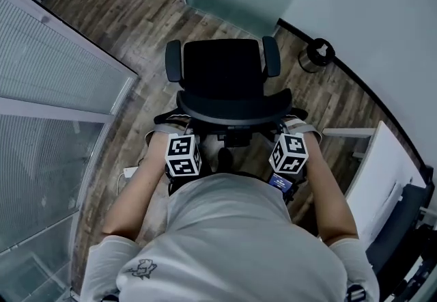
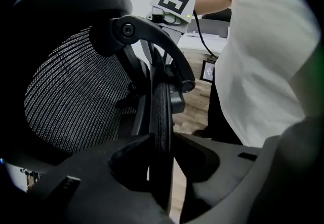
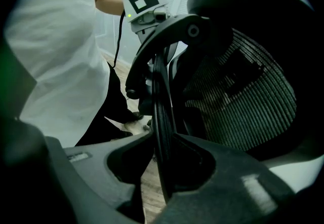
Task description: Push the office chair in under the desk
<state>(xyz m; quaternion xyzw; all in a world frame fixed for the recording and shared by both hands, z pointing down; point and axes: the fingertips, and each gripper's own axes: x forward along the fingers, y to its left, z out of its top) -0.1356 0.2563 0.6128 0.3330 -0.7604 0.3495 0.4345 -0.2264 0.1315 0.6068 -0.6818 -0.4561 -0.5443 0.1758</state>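
**Both claws clamped on the chair back, chair out on open floor**

We are standing right behind the office chair [image 1: 222, 72], our light grey T-shirt [image 1: 232, 239] filling the bottom of the head view. We are holding the left gripper [image 2: 161, 142] with its jaws pinching the thin black rim of the backrest [image 1: 232, 111] on its left side, one pad on each face of the rim. We are holding the right gripper [image 3: 163, 139] the same way on the backrest's right side, its jaws pressing on the rim from both faces. In both gripper views the rim is running upright between the pads, with the black mesh panel [image 2: 76, 101] spreading beyond it.

Past the backrest, the black seat [image 1: 222, 65] is facing away from us, an armrest [image 1: 173, 60] at each side. The chair is standing in the middle of the wood-plank floor [image 1: 136, 14], between the glass partition [image 1: 54, 68] along the floor's left edge and the curved wall [image 1: 369, 14] along its right. A white desk [image 1: 382, 171] is sitting at the floor's right edge, apart from the chair. A round black waste bin [image 1: 317, 55] is standing further off, against the wall.
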